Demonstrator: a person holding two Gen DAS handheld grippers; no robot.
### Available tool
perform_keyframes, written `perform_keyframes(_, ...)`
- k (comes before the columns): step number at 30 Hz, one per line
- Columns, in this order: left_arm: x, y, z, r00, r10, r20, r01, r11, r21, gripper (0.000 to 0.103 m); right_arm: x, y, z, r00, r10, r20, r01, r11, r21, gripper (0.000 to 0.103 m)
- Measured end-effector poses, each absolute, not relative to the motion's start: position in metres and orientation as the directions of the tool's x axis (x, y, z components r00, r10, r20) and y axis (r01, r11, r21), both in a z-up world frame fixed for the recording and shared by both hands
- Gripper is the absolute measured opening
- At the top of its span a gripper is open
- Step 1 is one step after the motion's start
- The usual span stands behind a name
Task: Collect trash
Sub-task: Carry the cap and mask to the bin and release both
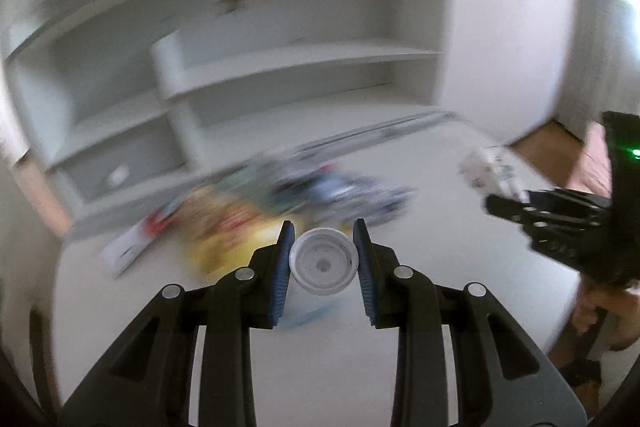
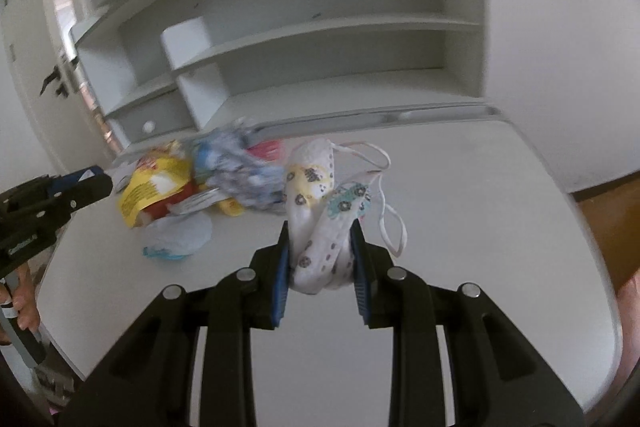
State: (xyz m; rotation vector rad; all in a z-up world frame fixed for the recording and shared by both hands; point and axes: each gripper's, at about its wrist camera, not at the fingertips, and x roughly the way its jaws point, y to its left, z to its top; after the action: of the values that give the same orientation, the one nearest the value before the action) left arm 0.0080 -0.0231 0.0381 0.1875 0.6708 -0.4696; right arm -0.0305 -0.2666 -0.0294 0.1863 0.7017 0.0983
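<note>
Trash is mostly one messy pile (image 1: 280,199) at the back of the white table (image 1: 440,247); from the left wrist view the left gripper (image 1: 323,259) is clamped on a white bottle cap (image 1: 323,261), pile straight ahead, too blurry to read. From the right wrist view, the right gripper (image 2: 320,259) pinches a crumpled printed face mask (image 2: 320,227), long axis pointing away, straps dangling right. The yellow wrapper (image 2: 152,187) sits ahead-left, nearer the left gripper, print unreadable.

a wrapper pile (image 2: 192,183) lies on the table (image 2: 460,227), in front of the shelf unit (image 2: 320,47).
</note>
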Motion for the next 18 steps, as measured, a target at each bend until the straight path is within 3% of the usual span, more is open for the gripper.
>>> perform_keyframes(5, -0.015, -0.145, 0.048, 0.533, -0.581, -0.615, 0.731, 0.683, -0.011, 0.029, -0.084, -0.361, -0.014, 0.775, -0.012, -0.632, 0.173, 0.965, 0.195, 0.027)
perform_keyframes(10, -0.072, -0.28, 0.034, 0.258, -0.727, -0.636, 0.92, 0.385, -0.067, 0.029, -0.163, -0.478, -0.025, 0.69, -0.173, -0.702, 0.418, 0.888, 0.193, 0.027)
perform_keyframes(13, -0.118, -0.352, -0.002, 0.093, -0.703, -0.705, 0.973, 0.215, -0.086, 0.029, -0.198, -0.53, -0.06, 0.603, -0.169, -0.779, 0.505, 0.837, 0.209, 0.027)
perform_keyframes(18, -0.17, -0.432, -0.111, -0.063, -0.513, -0.856, 0.988, 0.088, -0.126, 0.029, -0.221, -0.584, -0.186, 0.416, 0.044, -0.908, 0.588, 0.749, 0.306, 0.027)
